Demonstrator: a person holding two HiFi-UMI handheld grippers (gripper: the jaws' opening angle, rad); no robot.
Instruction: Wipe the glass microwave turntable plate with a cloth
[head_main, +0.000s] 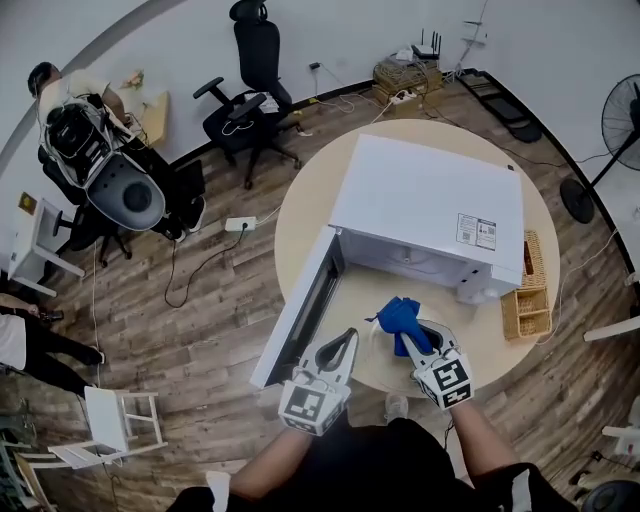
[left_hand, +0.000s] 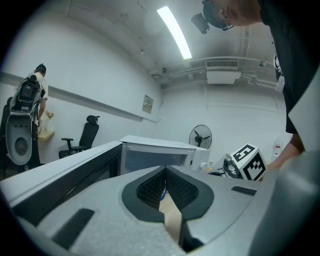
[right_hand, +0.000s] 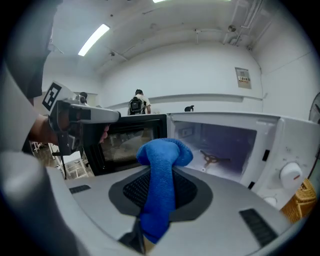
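My right gripper is shut on a blue cloth, which stands up bunched between its jaws. My left gripper is beside it on the left, jaws closed, and seems to pinch the edge of the clear glass turntable plate. The plate shows only as a faint pale sheen between the two grippers. Both are over the table in front of the white microwave, whose door hangs open. Its cavity holds only the bare roller hub.
A wicker basket stands on the round table to the microwave's right. Office chairs, a floor fan and a white stool stand around the table. A person with a backpack is at the far left.
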